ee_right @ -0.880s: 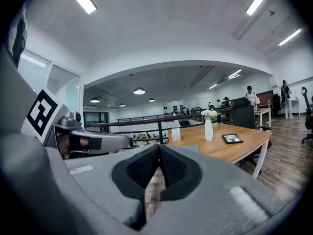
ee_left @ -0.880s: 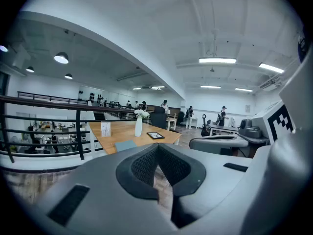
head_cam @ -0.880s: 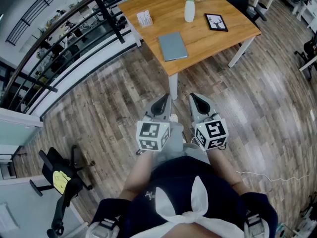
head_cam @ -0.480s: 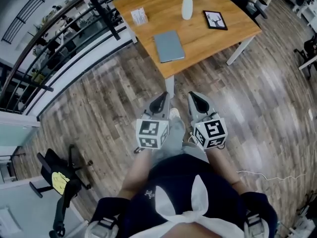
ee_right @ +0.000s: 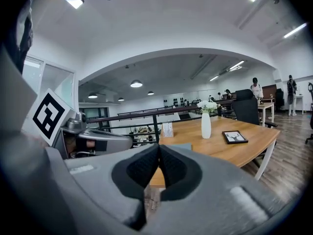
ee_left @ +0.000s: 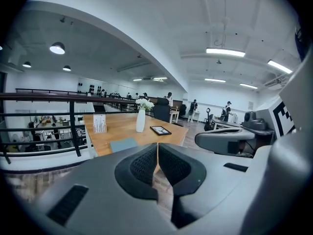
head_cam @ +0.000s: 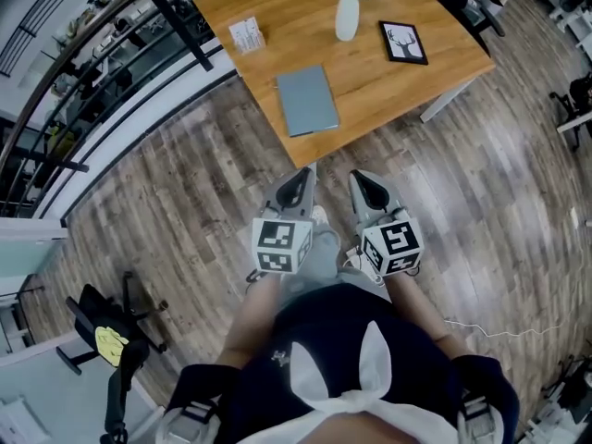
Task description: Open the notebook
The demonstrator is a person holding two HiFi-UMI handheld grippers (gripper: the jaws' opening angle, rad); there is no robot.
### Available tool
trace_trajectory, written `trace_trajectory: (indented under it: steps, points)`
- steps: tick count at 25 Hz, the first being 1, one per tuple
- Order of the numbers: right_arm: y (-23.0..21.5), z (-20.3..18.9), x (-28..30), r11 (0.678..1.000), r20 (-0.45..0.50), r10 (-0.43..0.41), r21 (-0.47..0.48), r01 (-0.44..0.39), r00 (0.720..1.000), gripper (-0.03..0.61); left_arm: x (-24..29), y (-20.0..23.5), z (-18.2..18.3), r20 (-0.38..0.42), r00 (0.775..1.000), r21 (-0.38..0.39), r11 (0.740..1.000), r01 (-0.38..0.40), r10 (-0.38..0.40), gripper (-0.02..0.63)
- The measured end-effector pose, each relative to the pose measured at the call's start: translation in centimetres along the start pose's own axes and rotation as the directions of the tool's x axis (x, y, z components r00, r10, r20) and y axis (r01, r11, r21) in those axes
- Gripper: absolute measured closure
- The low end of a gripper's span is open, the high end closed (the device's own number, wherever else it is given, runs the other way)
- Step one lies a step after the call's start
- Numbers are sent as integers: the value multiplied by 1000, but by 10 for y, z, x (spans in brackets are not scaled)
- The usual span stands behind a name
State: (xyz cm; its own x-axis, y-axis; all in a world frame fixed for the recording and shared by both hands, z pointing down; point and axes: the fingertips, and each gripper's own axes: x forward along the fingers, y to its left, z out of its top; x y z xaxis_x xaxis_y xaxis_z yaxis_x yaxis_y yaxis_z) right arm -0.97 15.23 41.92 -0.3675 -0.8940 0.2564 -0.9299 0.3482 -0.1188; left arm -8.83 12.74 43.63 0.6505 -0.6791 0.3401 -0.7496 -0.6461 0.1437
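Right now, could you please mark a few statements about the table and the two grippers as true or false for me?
1. The notebook lies closed on the table. True.
2. The left gripper grips the notebook. False: it is shut on nothing, short of the table.
3. A vase stands upright on the table. True.
4. The right gripper has its jaws wide apart. False: they are together.

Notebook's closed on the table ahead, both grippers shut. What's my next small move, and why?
Probably step closer to the table: the left gripper and right gripper hang over the floor, short of its edge, so the closed notebook likely lies out of reach.
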Motion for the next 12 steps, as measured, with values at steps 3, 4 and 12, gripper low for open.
trace_trajectory:
  steps: [3, 4, 12]
  points:
    - [-21, 6, 24, 1000, -13, 3, 0, -3, 1000, 581, 30, 13, 9, -8, 1000, -8, 1000, 0, -1, 594]
    - [-28, 7, 31, 1000, -18, 4, -1, -4, 1000, 581, 39, 18, 12, -12, 1000, -11, 1000, -2, 1, 594]
    - [-73, 22, 83, 1000, -35, -7, -1, 7, 999, 580, 106, 48, 25, -54, 999, 14, 1000, 1, -1, 446]
